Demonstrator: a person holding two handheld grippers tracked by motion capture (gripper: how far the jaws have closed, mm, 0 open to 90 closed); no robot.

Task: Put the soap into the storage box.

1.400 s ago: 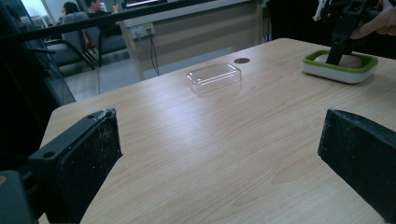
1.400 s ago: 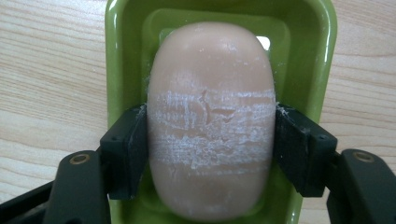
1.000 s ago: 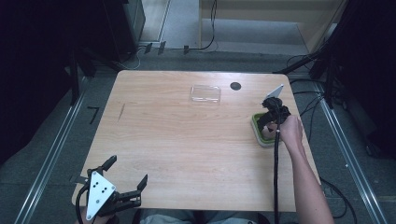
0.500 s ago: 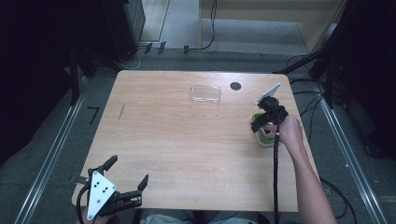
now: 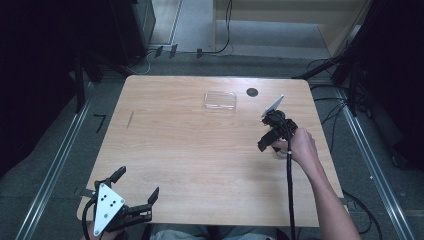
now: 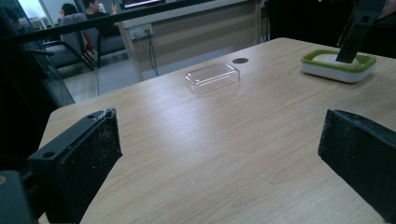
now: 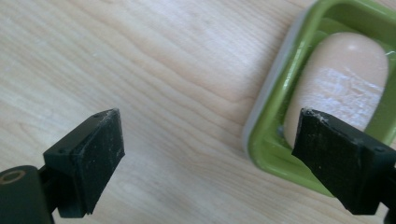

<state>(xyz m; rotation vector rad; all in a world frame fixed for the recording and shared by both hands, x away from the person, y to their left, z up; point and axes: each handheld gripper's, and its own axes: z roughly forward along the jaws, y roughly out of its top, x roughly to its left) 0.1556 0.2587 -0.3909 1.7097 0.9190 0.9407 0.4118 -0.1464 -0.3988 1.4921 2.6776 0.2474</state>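
A green-rimmed soap dish [image 7: 273, 140] holds a pale bar of soap [image 7: 341, 74]. My right gripper [image 7: 208, 121] hangs just above the table beside the dish. Its jaws have just been opening and stand apart over bare wood, with nothing between them. In the high view this right gripper [image 5: 272, 135] is at the table's right side, and the hand covers most of the dish [image 5: 281, 152]. The left gripper view shows the dish [image 6: 338, 65] far right. My left gripper [image 5: 137, 184] rests open and empty at the near left corner.
A clear plastic lid [image 5: 220, 100] lies on the wooden table [image 5: 190, 150] toward the back centre, with a small black hole [image 5: 252, 92] to its right. The right gripper's cable [image 5: 289, 190] runs along the forearm to the near edge.
My right gripper has opened and lifted off the soap dish, moving left and nearer. The left gripper has stayed still.
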